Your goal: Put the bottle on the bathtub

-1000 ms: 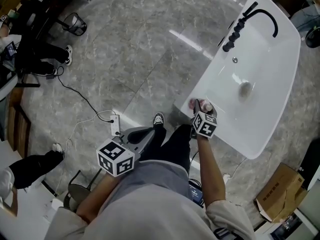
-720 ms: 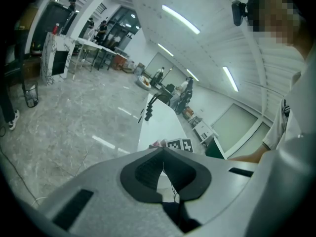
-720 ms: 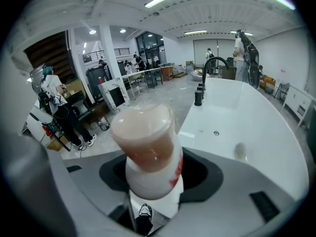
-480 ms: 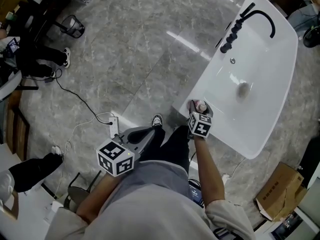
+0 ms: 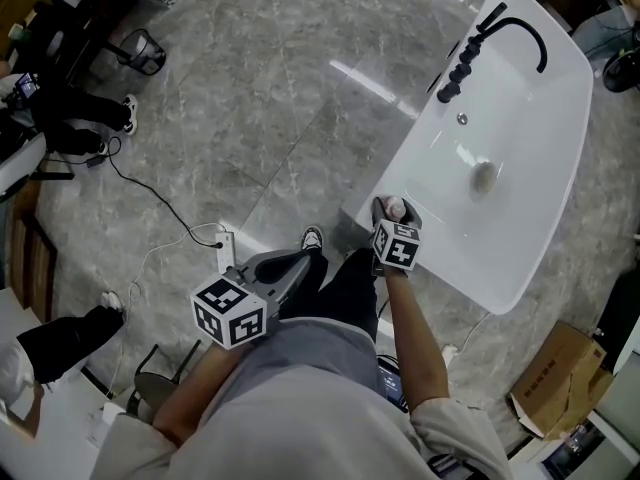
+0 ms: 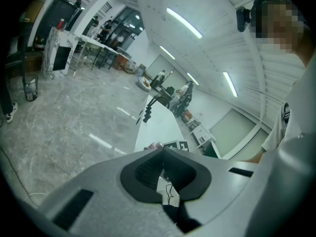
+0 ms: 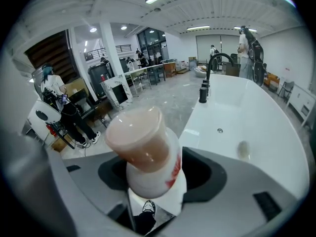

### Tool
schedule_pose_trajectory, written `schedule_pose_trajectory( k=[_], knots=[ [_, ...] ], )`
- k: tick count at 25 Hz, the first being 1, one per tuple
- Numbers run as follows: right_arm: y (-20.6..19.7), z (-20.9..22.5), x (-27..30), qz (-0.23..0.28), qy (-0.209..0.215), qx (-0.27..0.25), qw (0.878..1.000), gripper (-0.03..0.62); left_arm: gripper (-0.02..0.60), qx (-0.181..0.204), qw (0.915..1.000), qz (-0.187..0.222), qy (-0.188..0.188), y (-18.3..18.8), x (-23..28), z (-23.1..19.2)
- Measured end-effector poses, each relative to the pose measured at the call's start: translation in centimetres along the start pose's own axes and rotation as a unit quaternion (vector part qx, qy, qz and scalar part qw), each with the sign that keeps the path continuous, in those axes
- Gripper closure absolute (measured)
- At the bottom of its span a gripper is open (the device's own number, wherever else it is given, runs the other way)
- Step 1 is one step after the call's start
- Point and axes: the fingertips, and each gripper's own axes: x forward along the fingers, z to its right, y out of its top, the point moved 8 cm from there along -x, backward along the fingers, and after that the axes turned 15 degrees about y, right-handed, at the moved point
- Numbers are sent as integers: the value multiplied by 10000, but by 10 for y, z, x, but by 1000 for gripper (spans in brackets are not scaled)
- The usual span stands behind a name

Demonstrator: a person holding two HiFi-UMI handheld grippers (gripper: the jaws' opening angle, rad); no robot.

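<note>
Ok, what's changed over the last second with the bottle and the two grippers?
The right gripper has just been opening its jaws around the bottle, which sits tilted between them at the edge of the bathtub. Nothing else visibly moved: the right gripper stays at the rim, and the left gripper stays shut and empty, low by the person's legs.

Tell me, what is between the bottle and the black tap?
Head view: white bathtub basin, with a grey drain and a small metal fitting, lies between bottle and tap.
</note>
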Motion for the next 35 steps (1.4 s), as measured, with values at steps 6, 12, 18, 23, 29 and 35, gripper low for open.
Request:
schedule_pose_trajectory(
  k=[6,12,18,23,29,35],
  knots=[
    [3,-2,-7,-53,104,-33,9999,356,574,-15,10000,24,-47,0,-2,0],
    [8,-8,-20,137,208,66,9997,356,574,24,9999,50,-140,0,-2,2],
    [12,-17,-39,282,305,63,9991,356,574,104,9996,37,-240,0,0,6],
    [13,-23,-54,403,358,124,9985,356,574,167,9993,90,-309,4,1,9],
    [13,-31,-80,535,373,148,9978,358,574,211,9989,158,-398,6,-2,10],
    [25,-40,-106,685,437,327,9962,358,574,290,9980,244,-510,14,-5,14]
  ],
)
